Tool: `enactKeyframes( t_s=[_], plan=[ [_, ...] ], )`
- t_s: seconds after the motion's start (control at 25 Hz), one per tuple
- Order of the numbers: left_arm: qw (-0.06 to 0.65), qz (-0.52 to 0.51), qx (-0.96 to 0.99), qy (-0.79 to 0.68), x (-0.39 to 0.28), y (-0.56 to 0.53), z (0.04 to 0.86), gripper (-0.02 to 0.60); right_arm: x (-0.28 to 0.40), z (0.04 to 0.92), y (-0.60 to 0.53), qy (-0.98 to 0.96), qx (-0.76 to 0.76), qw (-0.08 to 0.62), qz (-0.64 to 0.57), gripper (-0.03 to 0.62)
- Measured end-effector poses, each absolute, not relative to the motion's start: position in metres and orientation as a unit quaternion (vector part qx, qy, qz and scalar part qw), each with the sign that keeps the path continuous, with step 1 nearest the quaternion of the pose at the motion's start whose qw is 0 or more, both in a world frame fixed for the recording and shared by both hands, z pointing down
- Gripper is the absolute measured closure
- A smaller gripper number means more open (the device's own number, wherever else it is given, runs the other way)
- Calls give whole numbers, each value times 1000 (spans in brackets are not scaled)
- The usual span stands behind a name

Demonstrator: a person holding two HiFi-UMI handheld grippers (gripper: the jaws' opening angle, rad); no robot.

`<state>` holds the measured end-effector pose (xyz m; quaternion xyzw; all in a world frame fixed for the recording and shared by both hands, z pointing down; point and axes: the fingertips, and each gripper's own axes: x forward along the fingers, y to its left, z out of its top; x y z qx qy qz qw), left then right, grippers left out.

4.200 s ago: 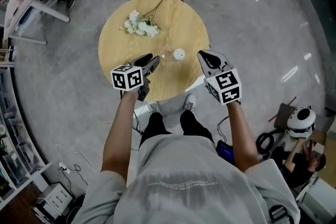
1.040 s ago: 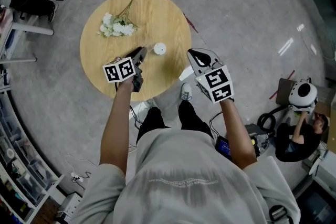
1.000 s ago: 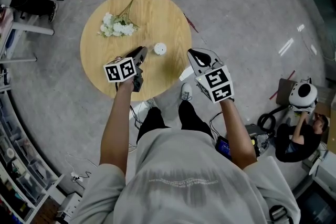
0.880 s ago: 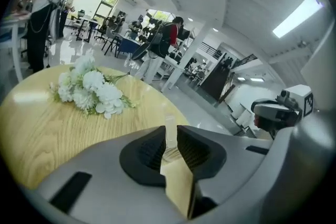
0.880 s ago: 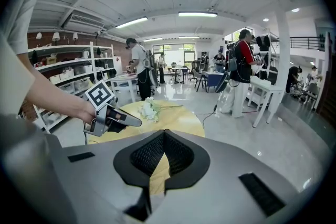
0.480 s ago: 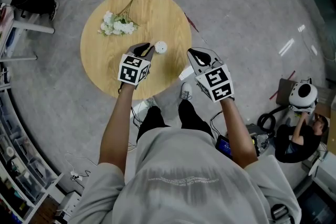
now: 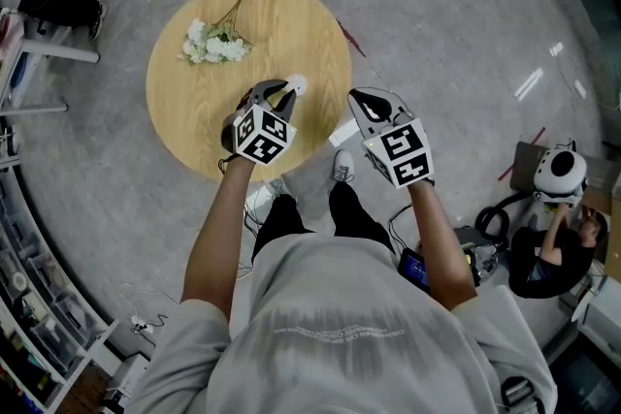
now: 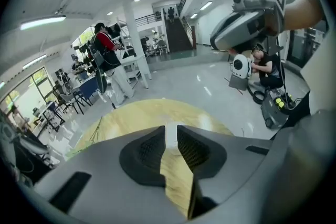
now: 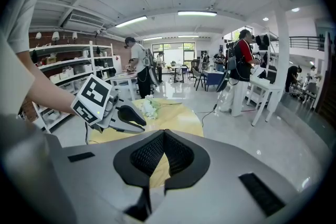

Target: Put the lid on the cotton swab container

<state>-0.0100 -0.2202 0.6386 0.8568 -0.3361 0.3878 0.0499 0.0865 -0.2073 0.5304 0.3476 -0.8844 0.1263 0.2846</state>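
The white round cotton swab container (image 7: 297, 84) stands near the right front edge of the round wooden table (image 7: 194, 111). My left gripper (image 7: 277, 90) hovers right at it, fingertips touching or just above its left side. In the left gripper view the left gripper (image 8: 171, 137) has its jaws close together, with a pale, clear piece, seemingly the lid (image 8: 171, 134), filling the narrow gap. My right gripper (image 7: 363, 98) hangs past the table's right edge, apart from the container. In its own view the right gripper (image 9: 164, 137) has pads that meet with nothing between them.
A bunch of white flowers (image 7: 215, 44) lies at the far left of the table, also seen as flowers (image 9: 149, 108). My shoes (image 7: 343, 168) stand below the near edge. A person (image 7: 558, 252) sits on the floor at right beside a white round device (image 7: 560, 175). Cables cross the floor.
My left gripper has swung right across the table to the container and rolled so its marker cube faces up. The right gripper has stayed put.
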Motion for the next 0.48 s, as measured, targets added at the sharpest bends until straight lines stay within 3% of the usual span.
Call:
enactKeyframes(
  t_s=[0.48],
  plan=[
    [40, 425, 853, -301, 7, -209, 660, 500, 96, 532, -200, -882, 353, 285, 131, 568]
  ],
)
